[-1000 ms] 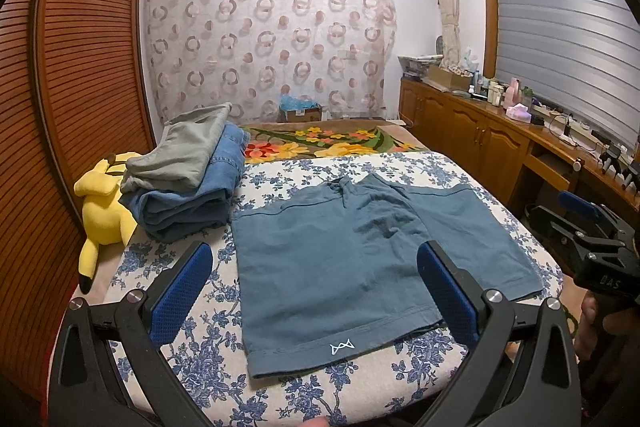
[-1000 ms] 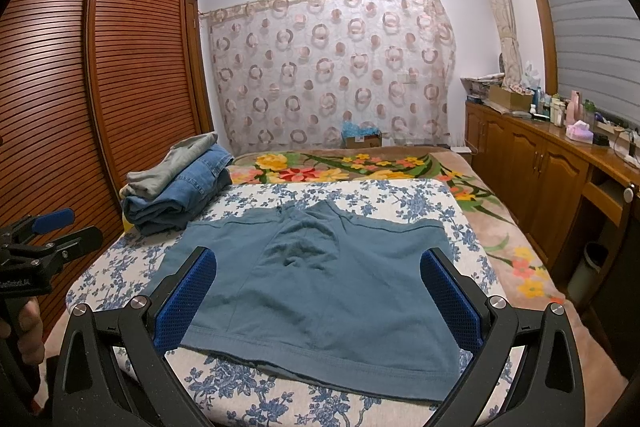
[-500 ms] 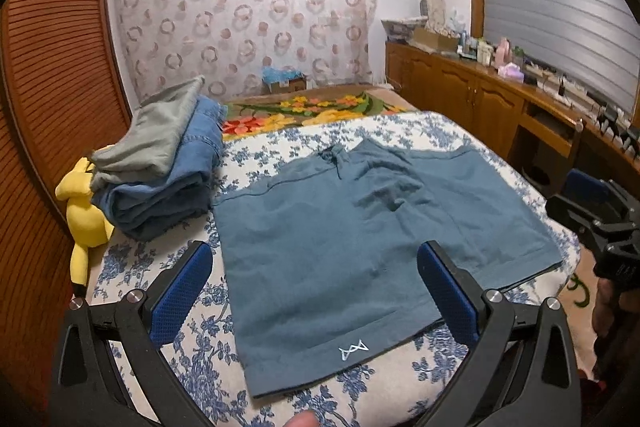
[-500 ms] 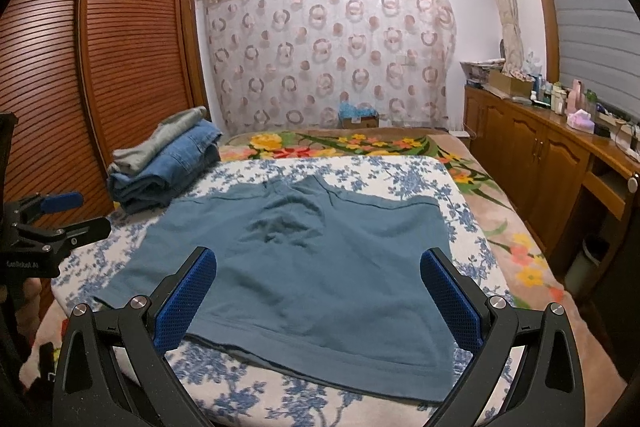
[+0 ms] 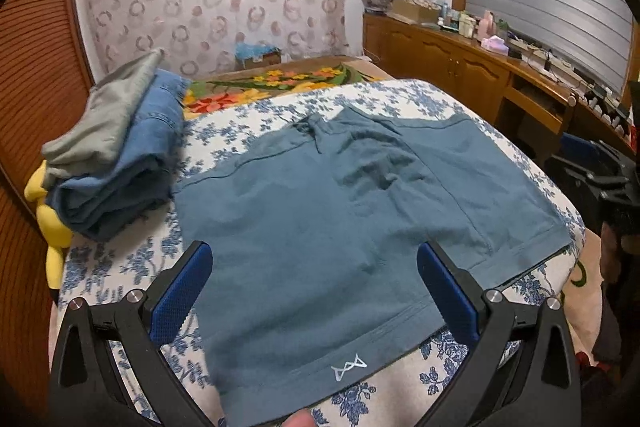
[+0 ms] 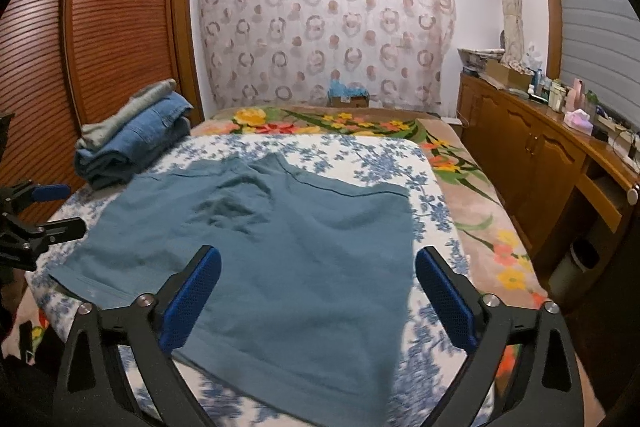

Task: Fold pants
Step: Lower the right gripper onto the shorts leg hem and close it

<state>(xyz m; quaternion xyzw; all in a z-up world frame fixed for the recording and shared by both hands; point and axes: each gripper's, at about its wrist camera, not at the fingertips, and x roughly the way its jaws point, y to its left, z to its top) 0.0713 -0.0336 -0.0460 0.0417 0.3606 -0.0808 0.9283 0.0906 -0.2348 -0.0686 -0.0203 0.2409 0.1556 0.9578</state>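
Teal shorts (image 5: 320, 227) lie flat on the blue-flowered bed sheet (image 5: 120, 263), waistband away from me and a small white logo at the near hem. My left gripper (image 5: 316, 287) hovers open over the near left leg, with nothing pinched between its blue pads. In the right wrist view the shorts (image 6: 280, 247) spread below my right gripper (image 6: 318, 287). Its jaws stand wide and are closing slightly above the right leg, the cloth under them but not pressed. Each gripper shows at the edge of the other's view.
A stack of folded jeans and grey trousers (image 5: 116, 155) sits at the bed's far left, with a yellow plush toy (image 5: 52, 223) beside it. A wooden sideboard (image 6: 540, 155) runs along the right and louvred wardrobe doors (image 6: 112, 27) along the left. A small bin (image 6: 576, 263) stands by the bed.
Both grippers have come closer to the shorts. The left one sank and tipped downward, so the near hem and logo now fill the lower part of its view.
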